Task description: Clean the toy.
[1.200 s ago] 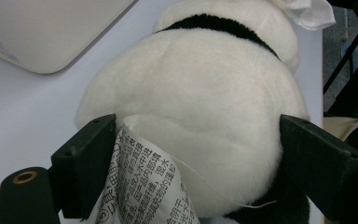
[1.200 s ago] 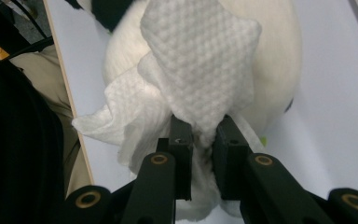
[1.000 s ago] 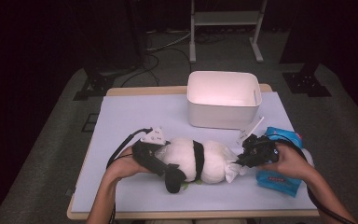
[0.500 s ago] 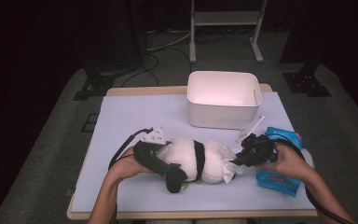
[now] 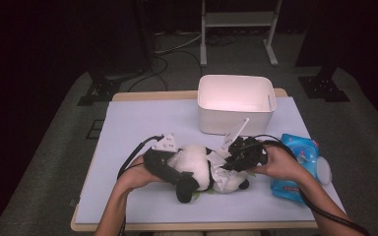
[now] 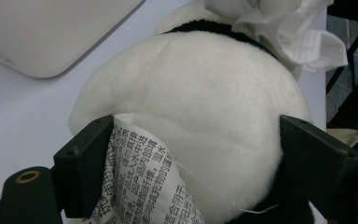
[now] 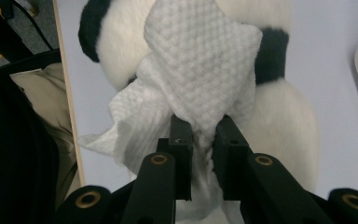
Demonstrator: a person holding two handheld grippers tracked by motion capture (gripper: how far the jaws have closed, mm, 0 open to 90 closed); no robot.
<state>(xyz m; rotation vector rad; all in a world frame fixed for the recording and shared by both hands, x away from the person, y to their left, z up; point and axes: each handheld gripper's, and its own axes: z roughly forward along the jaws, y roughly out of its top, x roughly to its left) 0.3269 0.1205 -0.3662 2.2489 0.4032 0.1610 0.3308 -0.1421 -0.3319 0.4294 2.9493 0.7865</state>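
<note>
A black-and-white plush panda [image 5: 197, 162] lies on its side on the pale table cover [image 5: 142, 123]. My left gripper [image 5: 179, 172] holds it from the left. In the left gripper view its wide jaws [image 6: 196, 154] press on both flanks of the white body [image 6: 200, 93], beside a printed fabric label [image 6: 140, 182]. From the right, my right gripper [image 5: 229, 164] is shut on a crumpled white wipe [image 5: 221, 172]. In the right gripper view [image 7: 204, 128] the wipe [image 7: 200, 70] lies against the panda's fur [image 7: 284, 116].
A white rectangular bin [image 5: 231, 123] stands behind the panda, its corner [image 6: 42, 32] close to the plush. A blue wipe pack [image 5: 295, 162] and a small white round object [image 5: 323, 169] lie at the right. The table's near edge [image 5: 177, 226] runs just below the forearms.
My right gripper has moved left along the panda with the wipe and risen slightly. The left hand and the panda have stayed put.
</note>
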